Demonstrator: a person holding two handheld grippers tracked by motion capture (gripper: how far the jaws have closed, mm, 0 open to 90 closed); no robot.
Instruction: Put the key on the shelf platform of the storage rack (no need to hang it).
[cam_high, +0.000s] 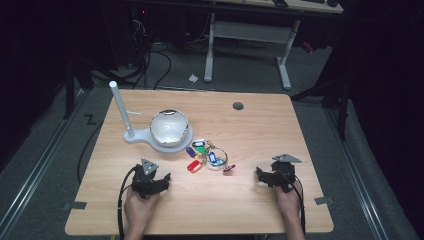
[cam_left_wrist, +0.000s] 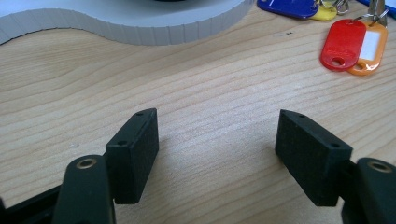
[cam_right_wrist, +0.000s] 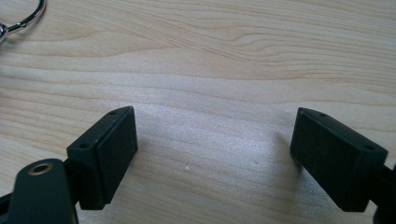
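Observation:
A bunch of coloured key tags (cam_high: 207, 156) on metal rings lies at the middle of the wooden table (cam_high: 260, 130). A white stand (cam_high: 131, 134) with an upright post carries a shiny bowl (cam_high: 169, 127) at the left rear. My left gripper (cam_high: 161, 181) rests on the wood at the front left, open and empty. In the left gripper view its jaws (cam_left_wrist: 217, 140) stand wide apart, with a red tag (cam_left_wrist: 342, 44) and an orange tag (cam_left_wrist: 371, 49) ahead at the right. My right gripper (cam_high: 261, 175) sits at the front right, open (cam_right_wrist: 215, 140) over bare wood.
The white stand's base edge (cam_left_wrist: 140, 28) curves across the top of the left gripper view. A metal key ring (cam_right_wrist: 21, 16) shows at the top left of the right gripper view. A round hole (cam_high: 238, 106) marks the table's rear. A white desk frame (cam_high: 250, 45) stands beyond.

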